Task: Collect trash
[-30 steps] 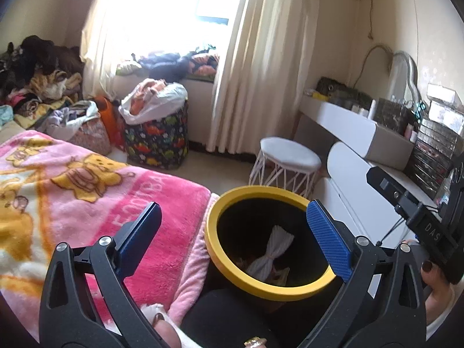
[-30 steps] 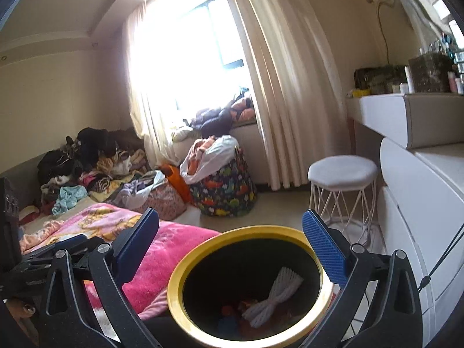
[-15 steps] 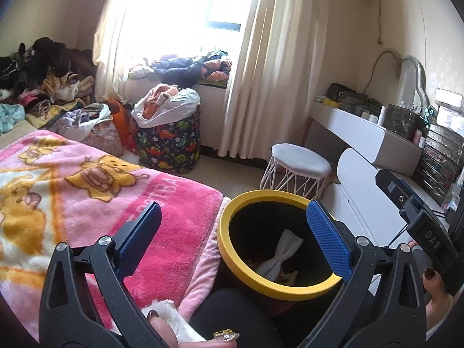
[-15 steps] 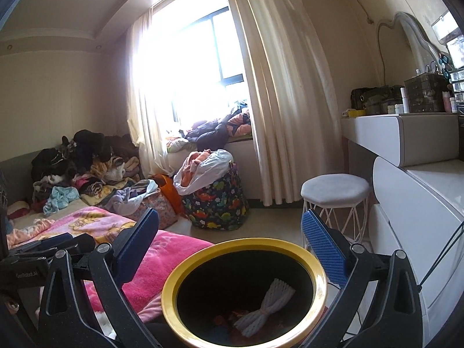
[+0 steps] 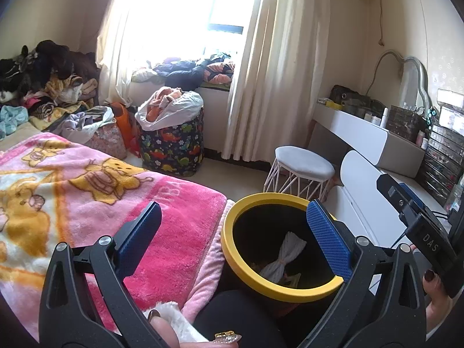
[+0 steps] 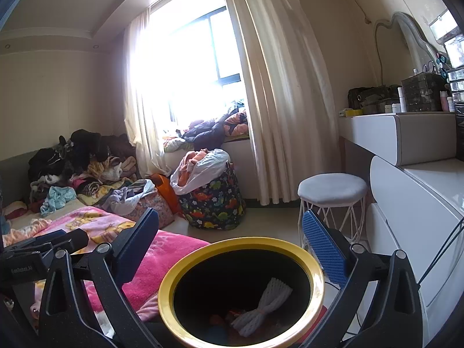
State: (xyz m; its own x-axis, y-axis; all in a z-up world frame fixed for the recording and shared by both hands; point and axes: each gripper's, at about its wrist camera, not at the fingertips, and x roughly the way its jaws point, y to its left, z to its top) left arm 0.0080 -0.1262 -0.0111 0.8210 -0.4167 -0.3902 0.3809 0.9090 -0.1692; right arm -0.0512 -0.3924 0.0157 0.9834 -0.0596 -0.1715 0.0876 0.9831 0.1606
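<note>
A black trash bin with a yellow rim [image 5: 232, 249] [image 6: 168, 298] stands on the floor beside the bed. Inside it lies a white foam net wrapper [image 5: 285, 253] [image 6: 262, 304] with other small trash under it. My left gripper [image 5: 235, 235] is open and empty, held above the bin's near edge. My right gripper [image 6: 230, 237] is open and empty, just above and behind the bin. The right gripper's body also shows at the right edge of the left wrist view [image 5: 417, 226].
A pink cartoon blanket [image 5: 87, 191] covers the bed at left. A white stool [image 5: 303, 168] and a white dresser [image 5: 365, 179] stand right of the bin. A dinosaur-print laundry bag [image 5: 171, 142] and piles of clothes [image 5: 49, 87] lie near the curtained window.
Both grippers have tilted upward and drawn back from the bin, so more of the room shows. The bin and the foam wrapper in it have not moved.
</note>
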